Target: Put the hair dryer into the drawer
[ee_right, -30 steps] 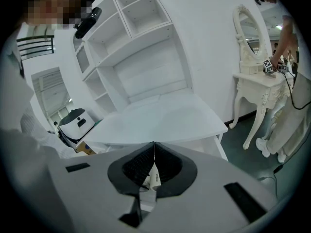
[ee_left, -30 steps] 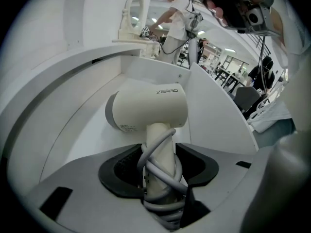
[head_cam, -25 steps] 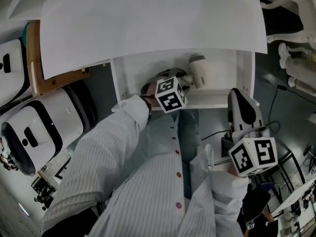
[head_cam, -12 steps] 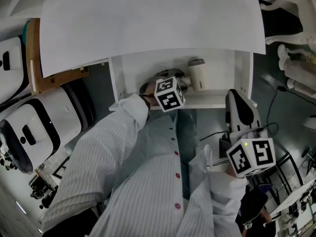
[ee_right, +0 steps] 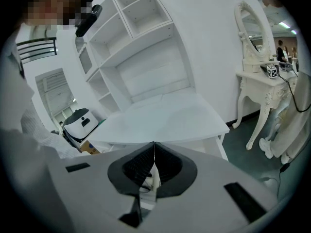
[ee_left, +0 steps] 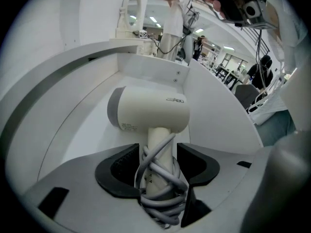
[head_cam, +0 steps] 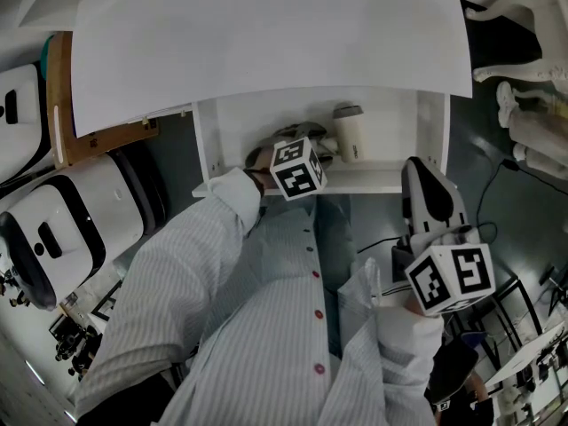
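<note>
The cream hair dryer (head_cam: 349, 133) lies in the open white drawer (head_cam: 390, 118) under the white desk top (head_cam: 266, 34). In the left gripper view the dryer's (ee_left: 150, 111) handle, wound with grey cord, stands between the jaws of my left gripper (ee_left: 158, 166). Those jaws have just been opening, and the pads sit loosely beside the cord. In the head view my left gripper (head_cam: 311, 147) reaches into the drawer's left part. My right gripper (head_cam: 419, 174) hovers at the drawer's right front corner. Its jaws (ee_right: 154, 164) are shut with nothing between them.
Two white and black machines (head_cam: 62, 229) and a wooden board (head_cam: 62, 105) stand left of the desk. A white ornate dressing table (ee_right: 262, 81) is to the right, with cables on the dark floor (head_cam: 497, 176). White wall shelves (ee_right: 141, 28) rise behind the desk.
The whole head view has slid slightly left. Neither gripper has visibly shifted relative to the drawer or the dryer.
</note>
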{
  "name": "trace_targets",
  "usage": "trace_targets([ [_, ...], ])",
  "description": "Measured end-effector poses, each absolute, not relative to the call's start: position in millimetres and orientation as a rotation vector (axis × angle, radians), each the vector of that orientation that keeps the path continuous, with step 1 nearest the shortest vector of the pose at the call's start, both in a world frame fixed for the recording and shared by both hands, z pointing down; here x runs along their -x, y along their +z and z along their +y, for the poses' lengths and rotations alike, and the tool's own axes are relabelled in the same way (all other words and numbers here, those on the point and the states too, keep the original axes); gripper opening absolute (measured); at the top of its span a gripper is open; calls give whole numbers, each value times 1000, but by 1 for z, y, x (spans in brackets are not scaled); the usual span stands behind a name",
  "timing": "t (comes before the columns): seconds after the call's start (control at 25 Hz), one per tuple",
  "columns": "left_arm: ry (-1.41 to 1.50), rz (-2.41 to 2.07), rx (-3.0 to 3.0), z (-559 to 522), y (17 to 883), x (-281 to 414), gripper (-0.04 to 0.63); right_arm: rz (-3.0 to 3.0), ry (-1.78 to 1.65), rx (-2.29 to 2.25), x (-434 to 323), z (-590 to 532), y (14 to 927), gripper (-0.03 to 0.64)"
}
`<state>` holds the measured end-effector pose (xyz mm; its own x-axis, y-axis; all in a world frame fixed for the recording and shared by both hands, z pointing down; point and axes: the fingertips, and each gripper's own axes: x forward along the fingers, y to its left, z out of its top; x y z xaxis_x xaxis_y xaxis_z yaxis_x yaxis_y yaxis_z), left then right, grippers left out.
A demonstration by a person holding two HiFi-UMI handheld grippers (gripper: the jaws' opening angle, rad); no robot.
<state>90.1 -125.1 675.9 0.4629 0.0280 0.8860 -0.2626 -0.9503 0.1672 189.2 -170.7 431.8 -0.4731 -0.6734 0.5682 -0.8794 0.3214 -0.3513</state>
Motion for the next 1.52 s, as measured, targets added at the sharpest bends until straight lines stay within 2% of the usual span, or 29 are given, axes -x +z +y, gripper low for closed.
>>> trace_targets([
  [0.48,1381,-320,-2477,-152,626,-91,256,-2351,846,-1334,-172,-174,405,11],
  [0.88,1148,-447,-2519,-170,547,-103,255,-2430,744,-1315,-166,-176,358,11],
  [1.52,410,-757,-2680,-203,340,-128,220,-2622,453,-1280,-156,-196,259,12],
])
